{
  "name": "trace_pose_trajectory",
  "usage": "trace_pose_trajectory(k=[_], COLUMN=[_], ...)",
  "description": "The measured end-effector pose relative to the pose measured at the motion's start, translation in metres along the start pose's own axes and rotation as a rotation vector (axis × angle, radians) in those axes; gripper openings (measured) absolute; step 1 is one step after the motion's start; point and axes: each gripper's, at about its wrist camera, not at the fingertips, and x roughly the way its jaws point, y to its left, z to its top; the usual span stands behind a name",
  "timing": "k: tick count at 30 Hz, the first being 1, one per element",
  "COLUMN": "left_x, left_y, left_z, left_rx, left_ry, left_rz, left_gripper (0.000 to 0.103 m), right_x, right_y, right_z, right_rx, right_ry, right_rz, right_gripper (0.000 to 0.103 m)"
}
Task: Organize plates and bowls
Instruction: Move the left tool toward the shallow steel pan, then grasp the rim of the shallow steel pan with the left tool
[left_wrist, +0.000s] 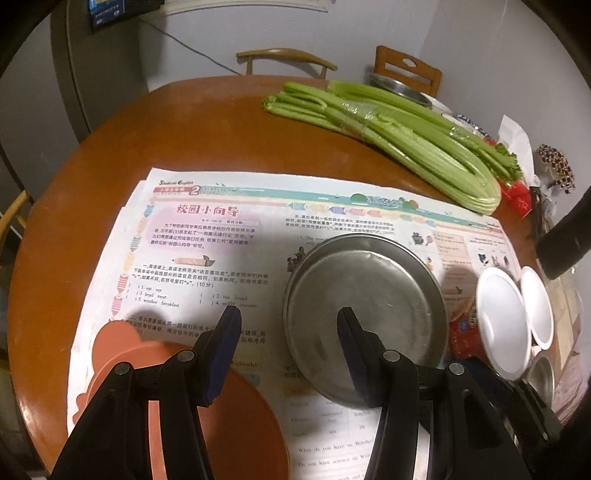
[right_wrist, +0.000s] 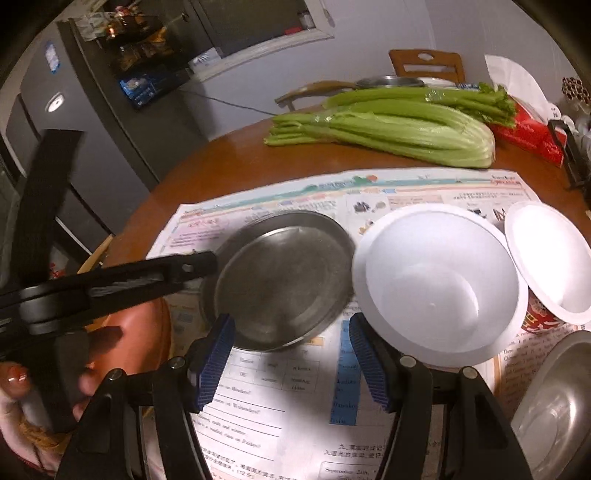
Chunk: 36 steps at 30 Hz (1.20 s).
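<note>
Steel plate lies on newspaper; both grippers' fingers spread, empty.

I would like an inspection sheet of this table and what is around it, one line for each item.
Surface: round brown table, partly covered by printed paper sheets.
Job's things: steel plate on the paper; two white bowls beside it; orange plate near the left gripper; second steel dish at the right edge.
Clutter: celery, red tissue box.
Grippers: left gripper open, above the steel plate's edge; right gripper open, holding nothing.
Cables: one thin cable on the wall.
Surroundings: wooden chairs, grey fridge.
</note>
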Motion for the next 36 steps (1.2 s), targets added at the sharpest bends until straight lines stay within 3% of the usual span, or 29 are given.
trace_pose_trajectory(k=[4, 10, 20, 25, 27, 36], left_x=[0.007, 0.012, 0.031, 0.040, 0.041, 0.028], left_y=[0.000, -0.003, -0.006, -0.008, -0.008, -0.011], left_z=[0.002, 0.005, 0.011, 0.010, 0.010, 0.007], left_rx=[-0.001, 0.010, 0.013, 0.022, 0.031, 0.046], left_ry=[0.008, 0.008, 0.044, 0.059, 0.055, 0.025], left_rz=[-0.004, -0.011, -0.007, 0.002, 0.004, 0.004], left_gripper=[0.056, 0.056, 0.053, 0.036, 0.017, 0.017], right_x=[0.005, 0.018, 0.042, 0.047, 0.049, 0.045], right_y=[0.006, 0.001, -0.002, 0.000, 0.002, 0.009], right_z=[-0.001, 0.000, 0.005, 0.005, 0.005, 0.003], right_rx=[-0.004, 0.011, 0.005, -0.026, -0.042, -0.067], right_ry=[0.019, 0.024, 0.050, 0.036, 0.032, 0.024], right_rz=[0.000, -0.099, -0.152, -0.165, -0.166, -0.137], right_gripper=[0.065, 0.065, 0.065, 0.065, 0.065, 0.065])
